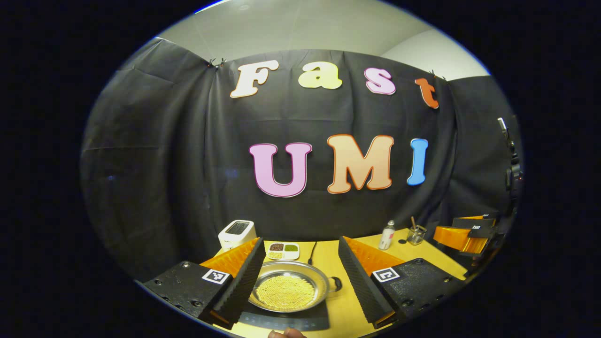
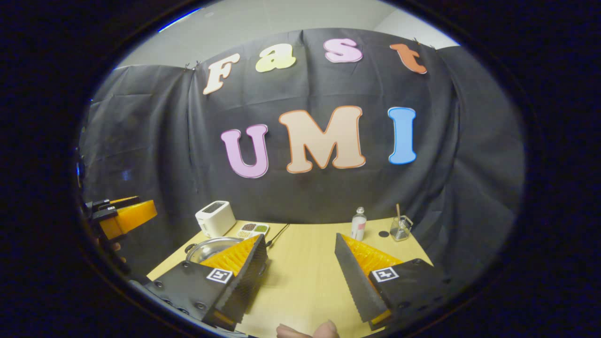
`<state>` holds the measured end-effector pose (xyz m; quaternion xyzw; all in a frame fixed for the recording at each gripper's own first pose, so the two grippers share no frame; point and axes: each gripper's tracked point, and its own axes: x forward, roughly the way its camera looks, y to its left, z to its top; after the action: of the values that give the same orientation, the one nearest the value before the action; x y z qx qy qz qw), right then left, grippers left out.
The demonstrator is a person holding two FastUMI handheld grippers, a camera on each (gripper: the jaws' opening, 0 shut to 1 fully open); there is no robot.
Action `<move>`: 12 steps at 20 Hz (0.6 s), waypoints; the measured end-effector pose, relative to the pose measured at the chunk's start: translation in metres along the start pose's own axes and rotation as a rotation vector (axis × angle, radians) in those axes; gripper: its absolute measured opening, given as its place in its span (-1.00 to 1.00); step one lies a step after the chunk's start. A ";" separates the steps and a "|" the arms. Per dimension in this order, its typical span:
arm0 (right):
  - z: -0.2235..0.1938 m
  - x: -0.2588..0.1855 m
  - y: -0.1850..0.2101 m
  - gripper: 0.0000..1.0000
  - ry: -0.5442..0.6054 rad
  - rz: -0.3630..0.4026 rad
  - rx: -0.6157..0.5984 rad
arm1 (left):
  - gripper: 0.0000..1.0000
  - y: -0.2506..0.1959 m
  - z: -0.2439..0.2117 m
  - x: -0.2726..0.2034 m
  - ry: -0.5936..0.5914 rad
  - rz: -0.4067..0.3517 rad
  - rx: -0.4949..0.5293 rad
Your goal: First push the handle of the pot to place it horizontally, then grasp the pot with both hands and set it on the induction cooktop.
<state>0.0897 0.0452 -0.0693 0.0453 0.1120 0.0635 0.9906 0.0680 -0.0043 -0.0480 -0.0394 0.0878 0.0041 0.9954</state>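
Observation:
A shallow steel pot (image 1: 287,291) holding yellow grains sits on the black induction cooktop (image 1: 286,322) at the near edge of the table. Its small loop handle (image 1: 335,283) points right. My left gripper (image 1: 299,241) is open, its fingers standing either side of the pot and above it, not touching. The right gripper (image 1: 465,234) hovers far off at the right. In the right gripper view, my right gripper (image 2: 299,237) is open over bare wood, with the pot (image 2: 206,248) partly hidden behind its left finger and the left gripper (image 2: 124,216) raised at the far left.
On the wooden table (image 2: 305,272) stand a white toaster (image 1: 237,233), a divided dish (image 1: 283,250) of beans, a small bottle (image 1: 387,234) and a glass jar (image 1: 416,233) with a stick. A black cord (image 1: 312,252) runs from behind the pot to the wall.

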 end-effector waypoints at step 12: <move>0.079 -0.081 -0.002 0.77 -0.180 -0.012 -0.010 | 0.86 -0.019 0.079 -0.074 -0.162 0.000 -0.001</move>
<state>0.0298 0.0260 0.0245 0.0451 0.0226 0.0539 0.9973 0.0095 -0.0172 0.0436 -0.0392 0.0070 0.0074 0.9992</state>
